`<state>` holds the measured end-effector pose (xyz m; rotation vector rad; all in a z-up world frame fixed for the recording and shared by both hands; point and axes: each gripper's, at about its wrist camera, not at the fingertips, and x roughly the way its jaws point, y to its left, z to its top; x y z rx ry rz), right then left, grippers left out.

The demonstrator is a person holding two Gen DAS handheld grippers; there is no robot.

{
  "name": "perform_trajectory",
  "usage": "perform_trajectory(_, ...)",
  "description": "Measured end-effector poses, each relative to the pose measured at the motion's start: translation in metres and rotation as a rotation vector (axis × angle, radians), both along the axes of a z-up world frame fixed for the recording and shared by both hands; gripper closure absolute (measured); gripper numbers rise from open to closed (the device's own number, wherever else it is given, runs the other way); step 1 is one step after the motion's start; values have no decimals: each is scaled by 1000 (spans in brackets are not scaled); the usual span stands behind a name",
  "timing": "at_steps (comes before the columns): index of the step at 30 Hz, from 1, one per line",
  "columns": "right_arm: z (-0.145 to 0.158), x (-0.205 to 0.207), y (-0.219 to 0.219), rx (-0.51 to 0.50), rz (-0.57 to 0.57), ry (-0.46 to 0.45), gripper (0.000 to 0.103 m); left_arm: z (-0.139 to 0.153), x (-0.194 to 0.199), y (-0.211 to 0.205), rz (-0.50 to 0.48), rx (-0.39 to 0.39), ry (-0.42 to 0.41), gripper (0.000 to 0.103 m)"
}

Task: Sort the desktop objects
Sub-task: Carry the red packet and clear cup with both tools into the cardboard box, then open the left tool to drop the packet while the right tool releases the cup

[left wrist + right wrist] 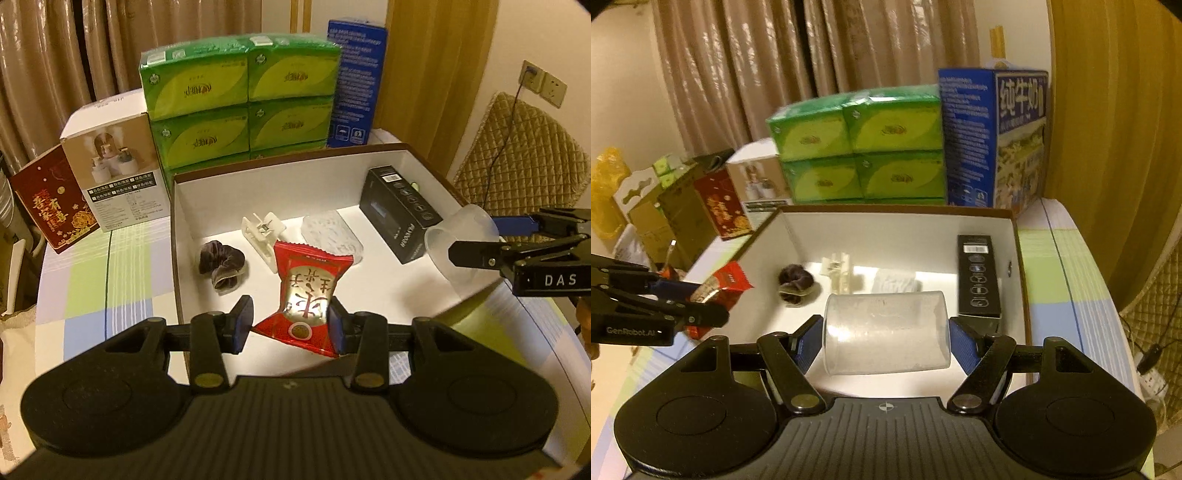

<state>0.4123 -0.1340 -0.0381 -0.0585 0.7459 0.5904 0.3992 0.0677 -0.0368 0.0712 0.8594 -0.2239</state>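
Ahead of the left claw, which grips a snack packet, an open box holds a scrunchie, a clip and a carton. The right claw grips a cup to the right. Tissue packs stand behind the box.

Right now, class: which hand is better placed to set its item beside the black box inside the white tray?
Right: its gripper holds the clear plastic cup beside the black box; the left gripper holds the red packet farther away.
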Motion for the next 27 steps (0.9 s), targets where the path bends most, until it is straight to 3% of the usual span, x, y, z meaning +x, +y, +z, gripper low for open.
perform_trajectory(8, -15, 31, -6, 8, -67, 104, 34, -18, 29, -3, 15, 12, 48, 66)
perform_trajectory(27, -45, 58, 2, -101, -83, 185, 34, -60, 65, -17, -15, 111, 165, 66)
